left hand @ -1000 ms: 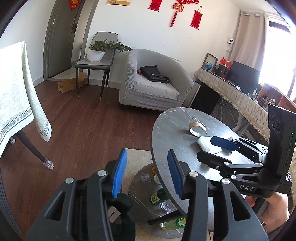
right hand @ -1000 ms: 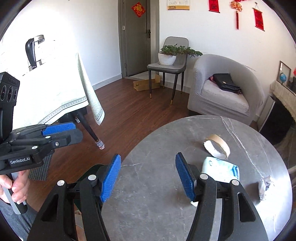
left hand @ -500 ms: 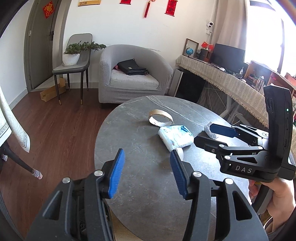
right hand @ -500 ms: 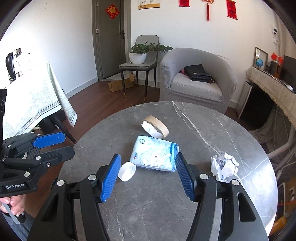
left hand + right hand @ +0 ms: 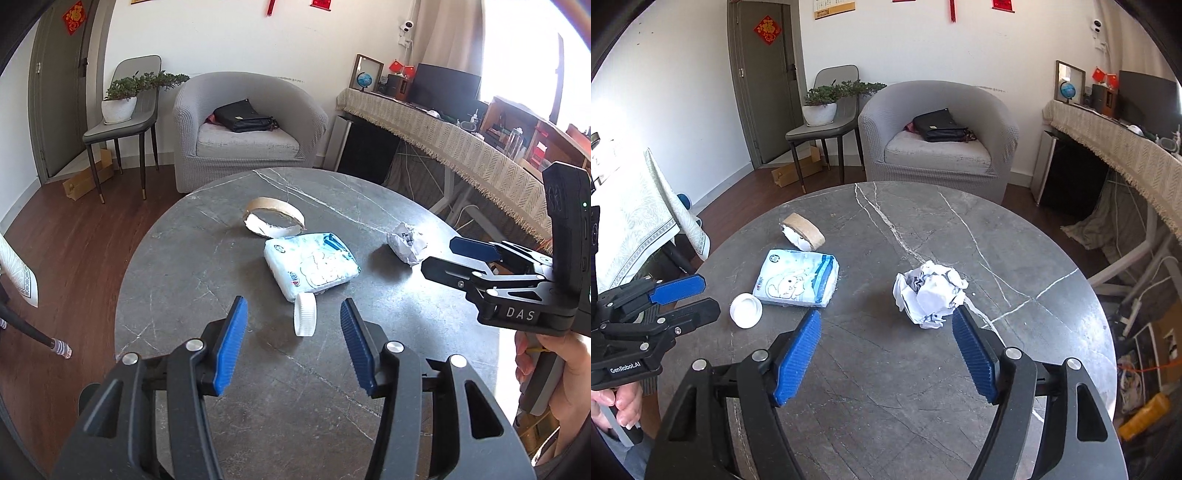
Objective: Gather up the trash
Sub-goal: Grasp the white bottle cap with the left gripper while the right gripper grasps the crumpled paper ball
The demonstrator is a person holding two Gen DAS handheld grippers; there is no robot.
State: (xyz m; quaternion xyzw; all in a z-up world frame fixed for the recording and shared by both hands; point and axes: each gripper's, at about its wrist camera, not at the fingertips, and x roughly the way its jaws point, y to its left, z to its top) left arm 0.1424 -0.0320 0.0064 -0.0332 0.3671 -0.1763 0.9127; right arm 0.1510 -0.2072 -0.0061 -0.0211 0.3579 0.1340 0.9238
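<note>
Your own grippers cut off the near edge of the round table (image 5: 1052, 236) in both views, and each wrist view shows the opposite gripper only side-on, so its gap is hard to judge from there. Only part of your hand (image 5: 554, 373) shows at the frame edge.

The tabletop is dark grey stone with pale veins, smooth and matt. On it lie four things: a crumpled ball of white paper (image 5: 929, 293) with sharp creases, a soft plastic tissue pack (image 5: 796, 278) printed in blue and white, a ribbed white bottle cap (image 5: 746, 312) touching the pack's corner, and a brown cardboard tape ring (image 5: 803, 230) with a torn white inner lining, just beyond the pack.

Your left gripper (image 5: 293, 325) holds its ridged blue pads apart over the table, with nothing pressed between them; the cap sits just ahead of the gap. Your right gripper (image 5: 886, 350) is opening its jaws, empty, with the paper ball just ahead of its right pad (image 5: 973, 356).
</note>
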